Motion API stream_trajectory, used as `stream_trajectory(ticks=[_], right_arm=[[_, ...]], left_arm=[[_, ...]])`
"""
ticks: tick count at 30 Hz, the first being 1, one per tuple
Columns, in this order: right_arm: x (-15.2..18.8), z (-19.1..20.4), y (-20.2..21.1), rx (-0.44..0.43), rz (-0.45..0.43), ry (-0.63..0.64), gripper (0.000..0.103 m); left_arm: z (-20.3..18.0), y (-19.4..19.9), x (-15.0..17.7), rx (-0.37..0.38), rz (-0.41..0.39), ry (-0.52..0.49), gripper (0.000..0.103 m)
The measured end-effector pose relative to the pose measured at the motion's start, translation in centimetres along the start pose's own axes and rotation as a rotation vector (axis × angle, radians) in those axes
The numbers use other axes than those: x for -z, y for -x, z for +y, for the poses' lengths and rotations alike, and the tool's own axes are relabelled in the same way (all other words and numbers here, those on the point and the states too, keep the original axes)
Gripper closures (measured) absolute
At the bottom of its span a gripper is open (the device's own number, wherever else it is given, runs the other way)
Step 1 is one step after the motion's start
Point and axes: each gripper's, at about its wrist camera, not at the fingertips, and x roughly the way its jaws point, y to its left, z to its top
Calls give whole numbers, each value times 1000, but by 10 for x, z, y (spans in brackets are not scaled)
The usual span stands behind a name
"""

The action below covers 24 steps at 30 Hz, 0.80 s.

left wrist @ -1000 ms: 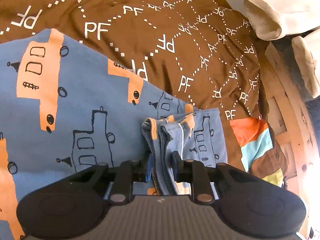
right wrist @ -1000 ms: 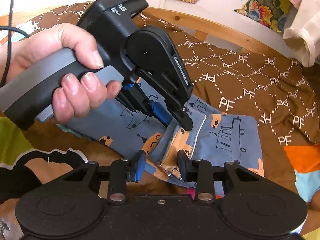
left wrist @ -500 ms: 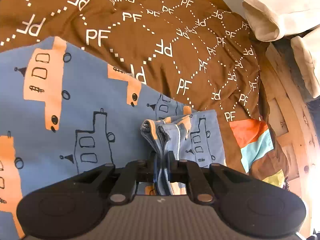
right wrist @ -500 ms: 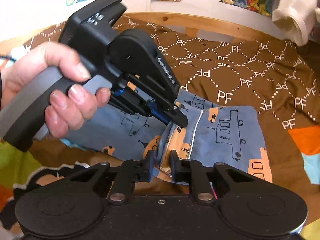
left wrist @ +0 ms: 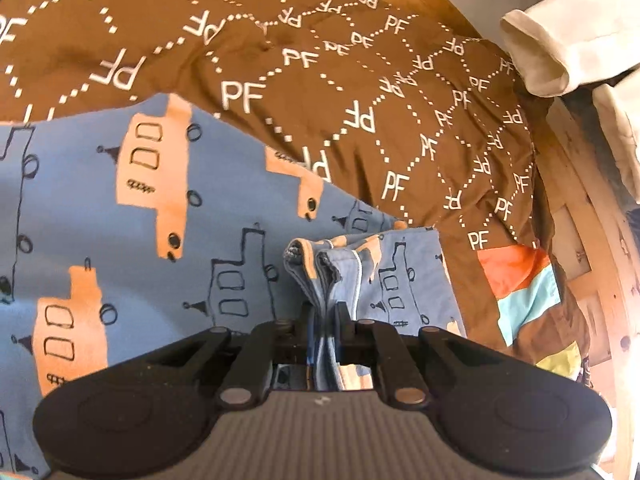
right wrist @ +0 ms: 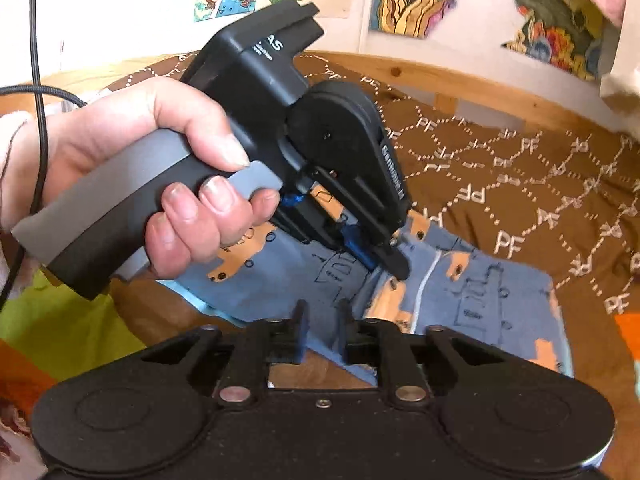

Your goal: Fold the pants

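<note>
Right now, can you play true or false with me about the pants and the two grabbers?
1. The left gripper pinches a bunched edge of the pants. True.
2. The pants are plain green. False: blue with orange and outlined shapes.
3. The pants lie on a brown blanket printed with PF. True.
4. The right gripper is nowhere near the pants. False: blue cloth sits between its fingers.
5. A hand holds the left gripper. True.
</note>
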Motion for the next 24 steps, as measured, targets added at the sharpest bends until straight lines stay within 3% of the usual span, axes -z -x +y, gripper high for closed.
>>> stream_trajectory(ticks=[7,12,20,24], right_arm=[[5,-3,-9,79,38,28,74],[10,-2,-19,87,76,40,71],[12,-6,-18,99,89,-17,85],[7,-12,-12,55,66,-100,87]], left_arm=[[2,-2,0,2,4,13,93],[3,-3,0,8,8,21,93],[0,2,0,20,2,16,93],[-3,8,-1,5,-12,4,93]])
